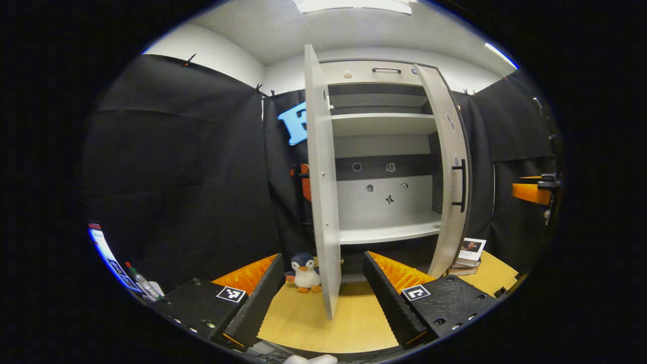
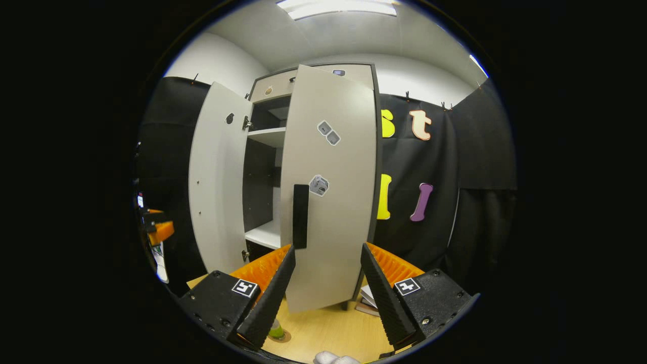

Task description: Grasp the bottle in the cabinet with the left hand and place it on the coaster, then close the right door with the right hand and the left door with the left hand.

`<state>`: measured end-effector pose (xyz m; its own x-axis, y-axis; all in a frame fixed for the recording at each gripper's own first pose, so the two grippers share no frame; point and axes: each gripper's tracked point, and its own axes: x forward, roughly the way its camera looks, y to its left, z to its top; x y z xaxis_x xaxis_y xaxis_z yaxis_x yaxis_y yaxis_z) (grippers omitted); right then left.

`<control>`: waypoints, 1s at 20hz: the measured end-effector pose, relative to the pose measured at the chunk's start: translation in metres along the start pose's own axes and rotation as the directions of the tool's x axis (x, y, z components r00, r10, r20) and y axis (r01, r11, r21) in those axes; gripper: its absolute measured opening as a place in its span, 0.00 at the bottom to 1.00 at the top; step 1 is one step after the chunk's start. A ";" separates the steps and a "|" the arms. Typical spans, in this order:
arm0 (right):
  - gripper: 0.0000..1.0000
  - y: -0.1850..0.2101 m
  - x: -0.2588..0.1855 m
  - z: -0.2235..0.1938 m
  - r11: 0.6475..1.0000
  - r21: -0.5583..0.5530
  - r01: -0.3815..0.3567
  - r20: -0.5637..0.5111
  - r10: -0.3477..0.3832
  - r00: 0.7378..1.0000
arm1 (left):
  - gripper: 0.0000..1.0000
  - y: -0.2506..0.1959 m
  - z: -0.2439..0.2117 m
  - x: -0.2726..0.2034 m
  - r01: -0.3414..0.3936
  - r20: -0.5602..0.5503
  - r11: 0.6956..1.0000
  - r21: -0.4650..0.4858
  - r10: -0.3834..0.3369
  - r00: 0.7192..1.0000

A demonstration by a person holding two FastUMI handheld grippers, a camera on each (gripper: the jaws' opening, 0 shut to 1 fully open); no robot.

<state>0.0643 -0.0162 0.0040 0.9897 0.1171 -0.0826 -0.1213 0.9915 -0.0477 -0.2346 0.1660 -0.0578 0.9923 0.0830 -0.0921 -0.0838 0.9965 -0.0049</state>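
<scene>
Jaws of both grippers gape wide, holding nothing.

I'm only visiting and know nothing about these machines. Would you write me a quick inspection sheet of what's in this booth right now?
Surface: pale wood table, mostly bare in front of the cabinet.
Job's things: cabinet with both doors open, left door and right door; shelves bare; bottle standing on the coaster, partly hidden by a finger.
Clutter: toy penguin by the left door; stacked books at the right.
Grippers: left claw open, holding nothing; right claw open, facing the right door's handle.
Cables: nothing seen.
Surroundings: black cloth walls, white ceiling with lights.
</scene>
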 end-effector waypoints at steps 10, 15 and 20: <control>0.81 -0.003 -0.069 -0.041 0.991 0.016 0.131 -0.094 -0.129 0.987 | 0.96 0.097 0.040 0.104 -0.096 0.080 0.994 0.043 0.092 0.993; 0.81 -0.020 -0.085 -0.054 0.982 0.020 0.187 -0.136 -0.182 0.974 | 0.96 0.099 0.041 0.139 -0.115 0.076 0.992 0.058 0.111 0.991; 0.81 -0.027 -0.083 -0.060 0.983 0.041 0.180 -0.154 -0.171 0.973 | 0.91 0.099 0.038 0.143 -0.115 0.058 0.992 0.056 0.112 0.992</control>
<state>-0.0189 -0.0566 -0.0477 0.9721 -0.0648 -0.2256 0.0616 0.9979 -0.0210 -0.0975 0.2768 -0.0341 0.9803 0.1943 -0.0339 -0.1920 0.9794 0.0617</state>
